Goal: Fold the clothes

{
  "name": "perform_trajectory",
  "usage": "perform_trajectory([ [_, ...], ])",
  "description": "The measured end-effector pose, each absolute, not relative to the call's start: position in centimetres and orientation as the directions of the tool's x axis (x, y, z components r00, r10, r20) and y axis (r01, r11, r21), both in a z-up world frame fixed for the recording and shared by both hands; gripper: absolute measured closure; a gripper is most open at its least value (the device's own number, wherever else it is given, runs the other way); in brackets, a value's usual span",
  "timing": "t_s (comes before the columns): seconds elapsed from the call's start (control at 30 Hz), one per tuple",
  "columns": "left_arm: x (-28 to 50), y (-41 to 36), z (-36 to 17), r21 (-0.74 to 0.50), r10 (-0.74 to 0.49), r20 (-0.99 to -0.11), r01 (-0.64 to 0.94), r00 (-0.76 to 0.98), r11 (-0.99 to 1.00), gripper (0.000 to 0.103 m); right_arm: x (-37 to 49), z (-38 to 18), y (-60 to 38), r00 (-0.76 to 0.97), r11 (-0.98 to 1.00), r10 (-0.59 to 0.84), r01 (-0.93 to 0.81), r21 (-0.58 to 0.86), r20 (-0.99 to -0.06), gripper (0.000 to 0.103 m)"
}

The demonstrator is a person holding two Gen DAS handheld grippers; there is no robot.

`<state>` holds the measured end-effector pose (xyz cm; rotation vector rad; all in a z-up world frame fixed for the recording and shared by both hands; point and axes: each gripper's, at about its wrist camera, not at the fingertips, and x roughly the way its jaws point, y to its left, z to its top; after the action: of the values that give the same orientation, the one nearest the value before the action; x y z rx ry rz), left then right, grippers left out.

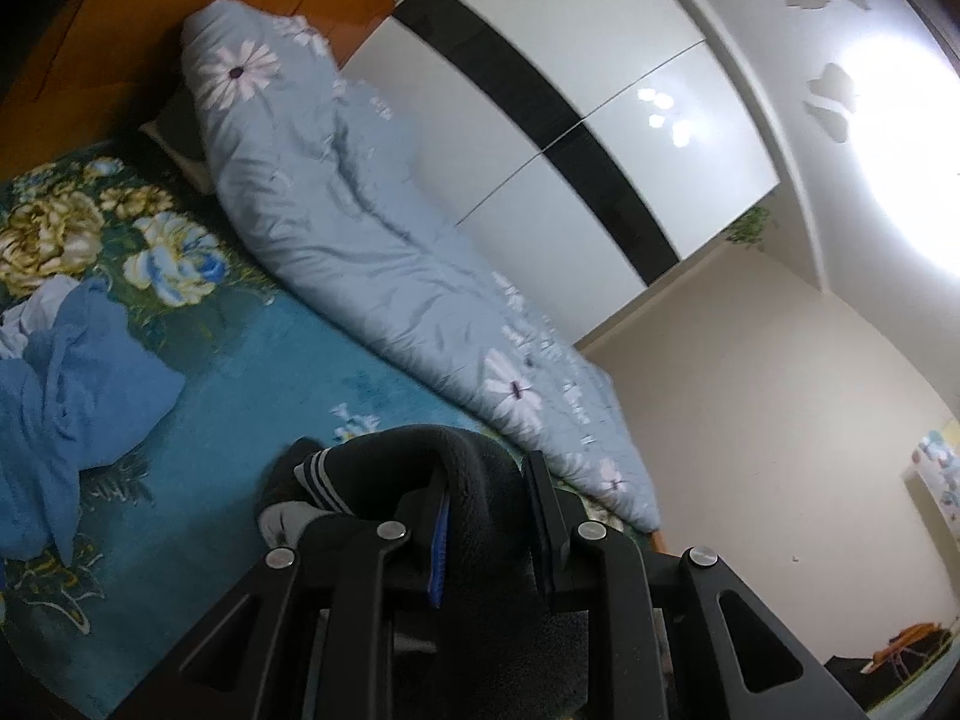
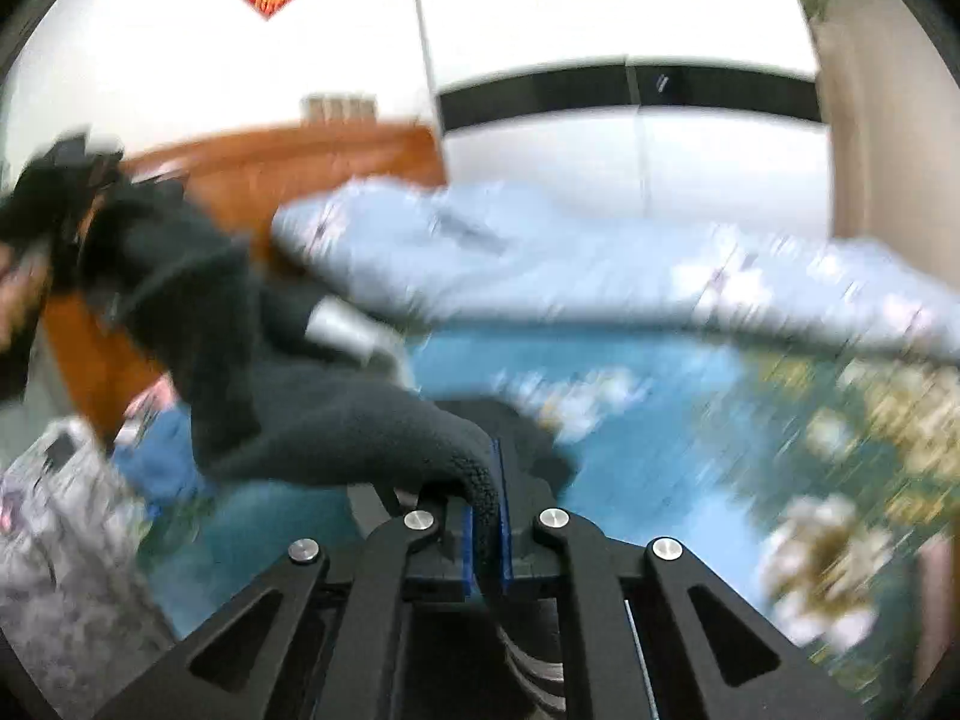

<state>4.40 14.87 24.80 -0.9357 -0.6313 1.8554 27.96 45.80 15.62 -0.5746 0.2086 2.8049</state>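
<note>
A dark fleece garment with a white-striped cuff is bunched between the fingers of my left gripper, which is shut on it above the bed. In the blurred right wrist view the same dark garment stretches up and to the left over the bed. One edge of it is pinched between the blue pads of my right gripper, which is shut on it. A blurred dark shape at the garment's far end is too smeared to identify.
The bed has a teal floral bedspread. A light blue flowered quilt is rolled along its far side. A crumpled blue cloth lies at the left. Behind stand an orange wooden headboard and a white wardrobe.
</note>
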Motion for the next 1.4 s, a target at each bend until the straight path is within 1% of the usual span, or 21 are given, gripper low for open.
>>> perform_trajectory([
  [0.07,5.5,14.5,25.9,-0.742,0.911,-0.303,-0.531,-0.279,-0.409,0.085,29.2,19.2,46.1,-0.9,-0.949,0.28,-0.312,0.044,-0.335,0.097],
  [0.17,7.8,13.8,28.3,-0.712,0.919,-0.25,-0.585,-0.305,-0.388,0.086,31.5,23.6,45.7,-0.917,-0.943,0.321,-0.332,0.006,-0.237,0.097],
  [0.33,11.5,12.4,32.6,-0.669,0.933,-0.138,-0.663,-0.333,-0.336,0.086,35.6,29.8,44.5,-0.929,-0.932,0.361,-0.357,-0.065,-0.076,0.097],
  [0.4,12.5,12.0,34.1,-0.653,0.93,-0.112,-0.679,-0.351,-0.335,0.086,37.0,31.6,44.2,-0.933,-0.931,0.359,-0.356,-0.087,-0.032,0.097],
  [0.47,12.5,12.3,34.9,-0.642,0.928,-0.113,-0.687,-0.356,-0.342,0.086,38.1,33.0,44.1,-0.93,-0.924,0.367,-0.365,-0.112,0.003,0.097],
  [0.53,12.0,12.8,35.0,-0.63,0.921,-0.106,-0.691,-0.375,-0.354,0.087,38.4,33.7,44.5,-0.926,-0.918,0.378,-0.377,-0.127,0.012,0.097],
  [0.6,11.1,13.3,35.0,-0.609,0.908,-0.092,-0.698,-0.409,-0.376,0.087,37.9,33.4,45.6,-0.925,-0.919,0.38,-0.375,-0.12,-0.021,0.097],
  [0.67,9.3,14.7,34.1,-0.616,0.91,-0.113,-0.691,-0.398,-0.378,0.087,35.8,31.4,47.8,-0.917,-0.921,0.384,-0.374,-0.107,-0.106,0.097],
  [0.77,6.2,18.3,30.1,-0.629,0.897,-0.236,-0.645,-0.374,-0.435,0.087,32.1,26.8,50.5,-0.889,-0.926,0.377,-0.365,-0.093,-0.259,0.097],
  [0.83,4.3,20.3,26.6,-0.656,0.895,-0.305,-0.61,-0.325,-0.445,0.087,28.6,22.4,52.7,-0.847,-0.925,0.374,-0.37,-0.086,-0.378,0.097],
  [0.87,3.2,21.3,24.3,-0.674,0.894,-0.34,-0.588,-0.291,-0.448,0.087,27.4,20.2,53.5,-0.824,-0.921,0.38,-0.377,-0.092,-0.42,0.097],
  [0.97,2.2,22.6,19.9,-0.695,0.891,-0.395,-0.561,-0.225,-0.45,0.087,24.8,16.4,55.8,-0.774,-0.916,0.373,-0.393,-0.073,-0.513,0.097],
  [1.07,1.7,23.5,15.9,-0.7,0.882,-0.444,-0.554,-0.157,-0.45,0.086,24.0,13.6,58.4,-0.736,-0.904,0.371,-0.426,-0.038,-0.565,0.097],
  [1.13,2.1,24.0,13.7,-0.676,0.86,-0.5,-0.573,-0.105,-0.463,0.085,23.9,12.2,60.0,-0.717,-0.893,0.371,-0.45,-0.014,-0.59,0.097],
  [1.2,2.8,23.8,11.1,-0.663,0.833,-0.549,-0.572,-0.069,-0.484,0.079,24.2,11.6,61.6,-0.714,-0.88,0.368,-0.474,0.024,-0.596,0.097],
  [1.27,3.3,23.4,8.6,-0.656,0.808,-0.589,-0.566,-0.03,-0.499,0.061,24.3,11.1,63.0,-0.712,-0.867,0.364,-0.494,0.06,-0.601,0.097],
  [1.33,3.5,22.5,5.8,-0.654,0.783,-0.622,-0.557,0.01,-0.512,0.053,24.6,10.7,63.8,-0.709,-0.86,0.36,-0.505,0.08,-0.606,0.097],
  [1.4,3.5,21.6,3.8,-0.651,0.766,-0.642,-0.552,0.035,-0.521,0.051,24.5,10.6,64.2,-0.704,-0.861,0.359,-0.503,0.074,-0.613,0.097],
])
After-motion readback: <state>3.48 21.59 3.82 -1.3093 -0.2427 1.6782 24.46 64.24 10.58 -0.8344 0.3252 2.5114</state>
